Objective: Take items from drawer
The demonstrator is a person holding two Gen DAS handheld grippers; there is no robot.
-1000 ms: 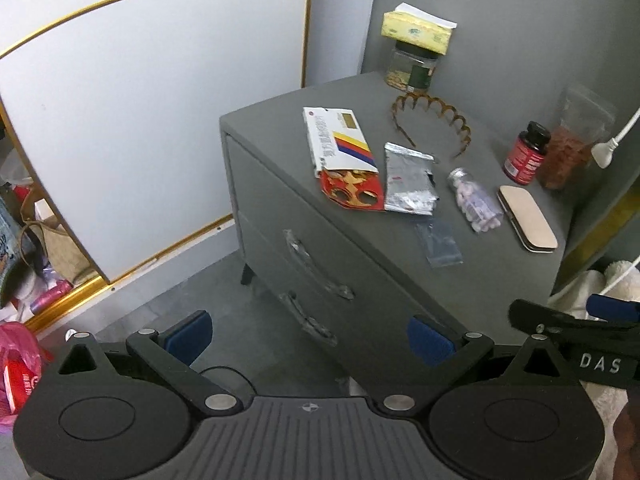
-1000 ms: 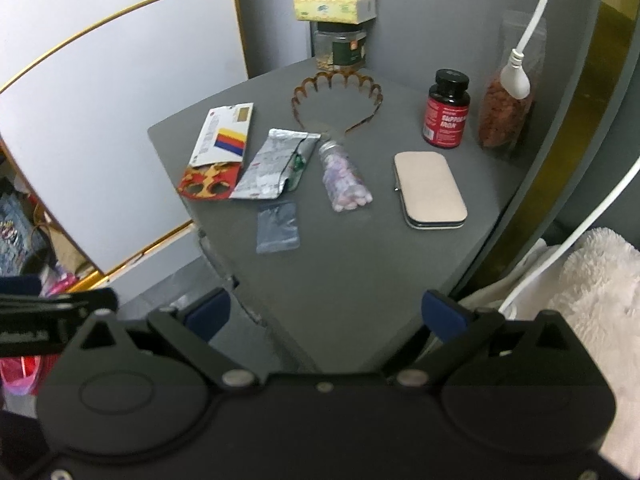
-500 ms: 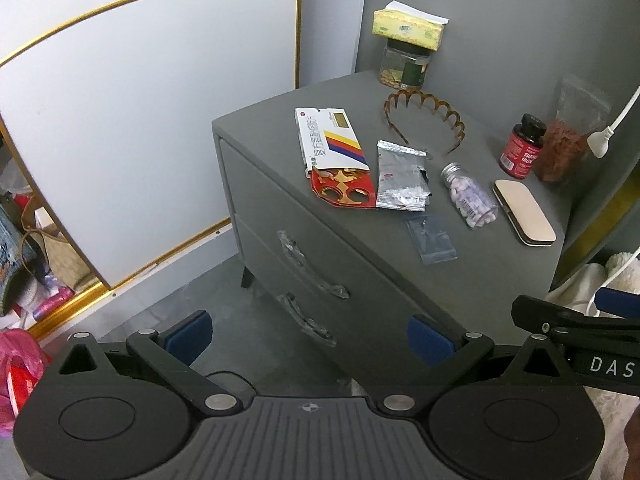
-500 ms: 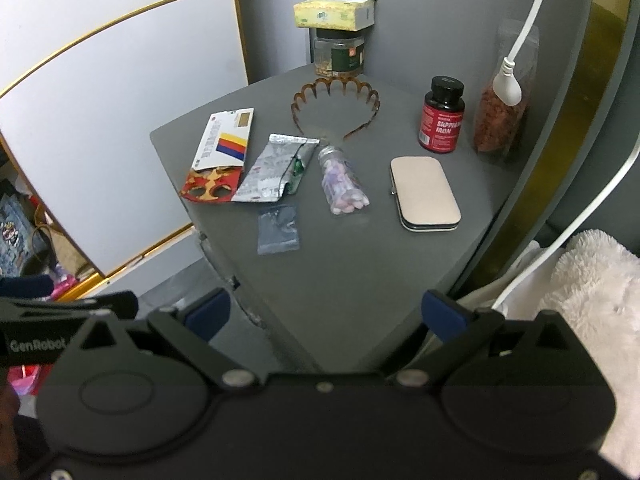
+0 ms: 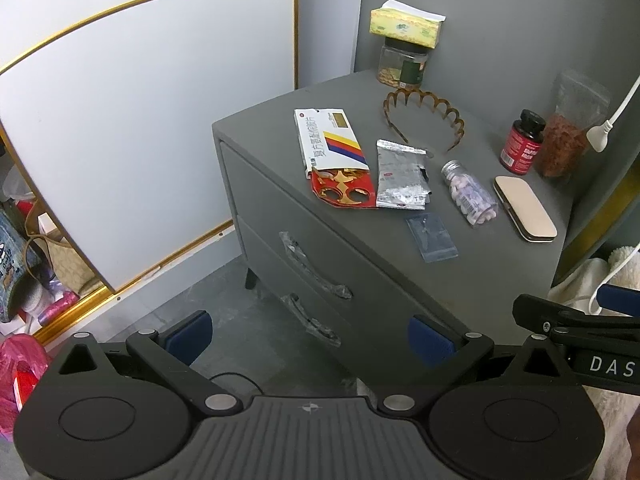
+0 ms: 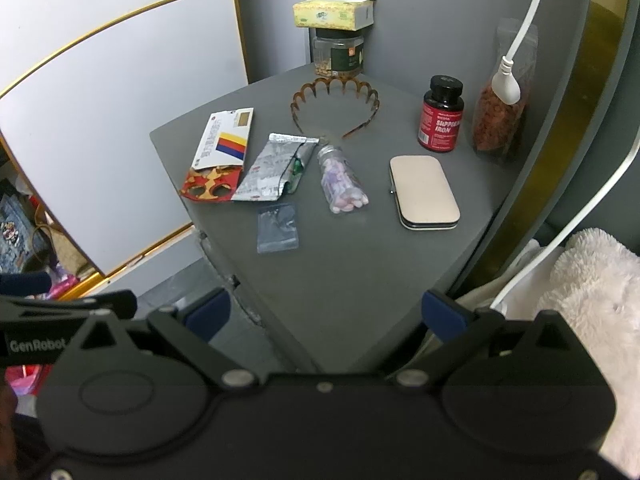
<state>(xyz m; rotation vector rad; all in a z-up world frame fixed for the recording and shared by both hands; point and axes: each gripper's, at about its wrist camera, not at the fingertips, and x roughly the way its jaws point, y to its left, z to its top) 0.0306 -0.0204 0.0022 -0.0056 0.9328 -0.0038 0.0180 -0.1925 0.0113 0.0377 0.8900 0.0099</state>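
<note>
Left gripper (image 5: pixel 310 338): fingers spread wide, nothing between them; held in the air off the front corner of the nightstand, well short of the drawer handles.
Nightstand (image 5: pixel 492 276): grey, two drawers in its front, both shut.
Top drawer (image 5: pixel 280 216): closed; handle (image 5: pixel 316 266) wrapped in clear film.
Bottom drawer (image 5: pixel 280 276): closed, its handle (image 5: pixel 310 320) wrapped the same way.
Box (image 5: pixel 326 146): white with yellow, red and blue stripes, lying flat at the left of the top, its near end over the red card.
Red card (image 5: pixel 344 194): gold pattern, two round holes, touching the foil.
Foil pack (image 5: pixel 402 176): silver, crumpled, just right of the card.
Bag (image 5: pixel 432 238): small clear one, nearest the front edge.
Vial (image 5: pixel 470 194): on its side, full of pale pills.
Headband (image 5: pixel 426 114): brown, scalloped, behind the foil.
Case (image 5: pixel 524 214): beige, closed, flat, right of the vial.
Red bottle (image 5: pixel 522 142): upright, black cap, just beside the pouch (image 5: pixel 568 140).
Jar (image 5: pixel 402 64): at the back corner, tissue pack (image 5: pixel 406 26) on its lid.
Right gripper (image 6: pixel 326 312): fingers spread wide, gripping nothing, above the near edge of the nightstand top.
</note>
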